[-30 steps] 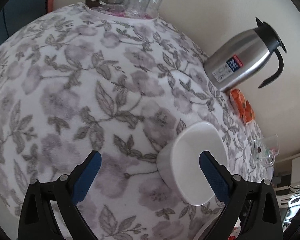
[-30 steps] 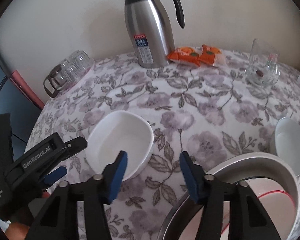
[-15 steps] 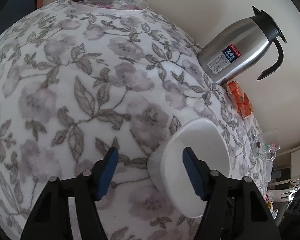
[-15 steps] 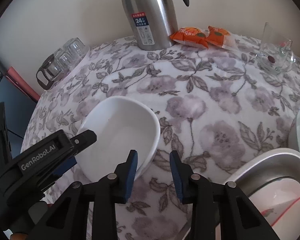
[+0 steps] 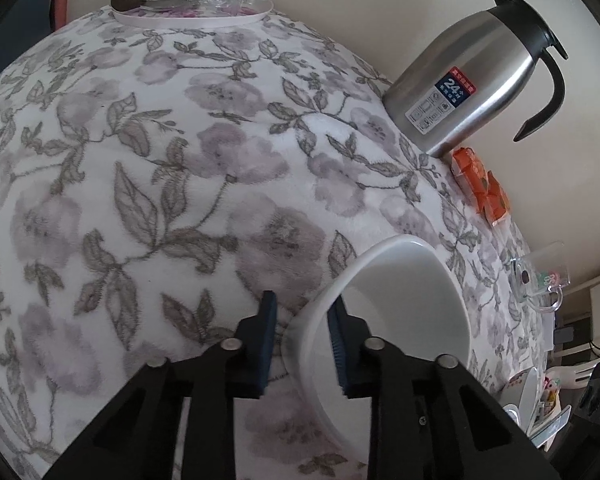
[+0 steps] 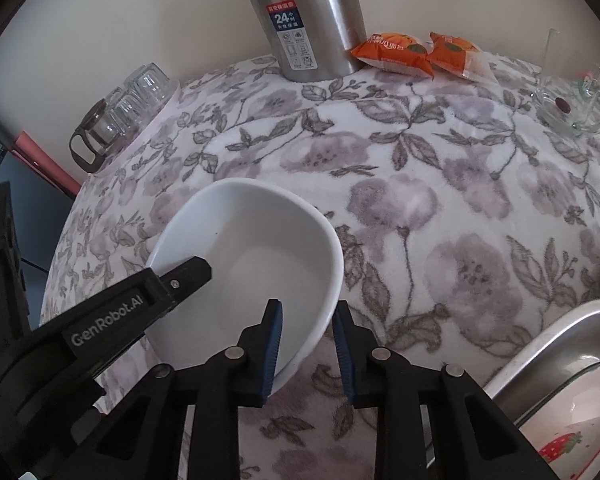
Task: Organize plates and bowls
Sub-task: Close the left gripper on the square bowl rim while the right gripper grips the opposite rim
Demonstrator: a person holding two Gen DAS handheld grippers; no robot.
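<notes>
Both grippers (image 5: 302,334) (image 6: 307,350) pinch the white bowl's (image 6: 252,256) rim on the floral tablecloth (image 6: 420,184).

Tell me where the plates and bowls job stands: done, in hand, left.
Done: a strawberry-print dish already lies in the metal tray. In hand: the white bowl on the floral cloth, its rim between the jaws of both the left gripper and the right gripper, which have just been closing. Left: lifting the bowl across, probably to the tray. Other dishes are not visible here.
</notes>
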